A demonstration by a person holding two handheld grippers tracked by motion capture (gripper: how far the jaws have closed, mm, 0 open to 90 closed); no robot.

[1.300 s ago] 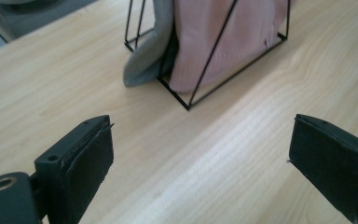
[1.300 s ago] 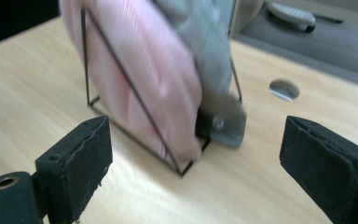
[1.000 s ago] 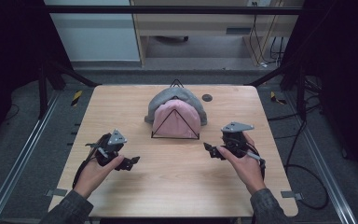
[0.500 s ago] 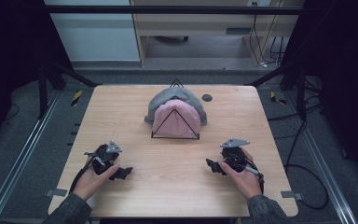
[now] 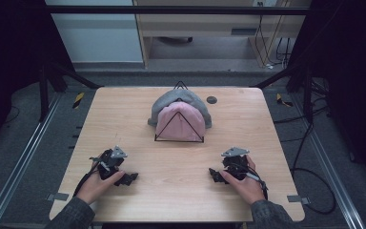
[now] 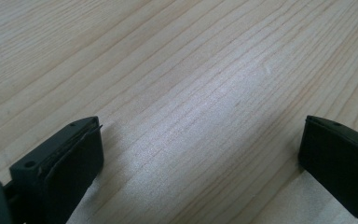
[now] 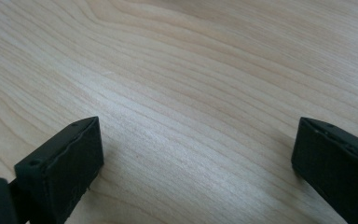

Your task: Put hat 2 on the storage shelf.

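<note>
A pink knit hat [image 5: 180,122] lies over a black wire triangle stand [image 5: 178,140] at the table's far middle, with a grey hat [image 5: 171,99] behind and around it. My left gripper [image 5: 129,178] rests low on the wood at the near left, jaws wide apart with bare wood between them in the left gripper view [image 6: 200,144]. My right gripper [image 5: 214,174] sits at the near right; its jaws have just been opening and stand wide with only wood grain between them [image 7: 198,144]. Both grippers are well short of the hats.
The wooden table [image 5: 124,109] has a small dark round disc [image 5: 211,99] right of the hats. Metal rails and cables run along the floor on both sides. Bare wood lies between the two grippers and in front of the stand.
Both hands have sunk from above the table down onto its near part and drawn slightly toward the front edge. The hats and stand have not moved.
</note>
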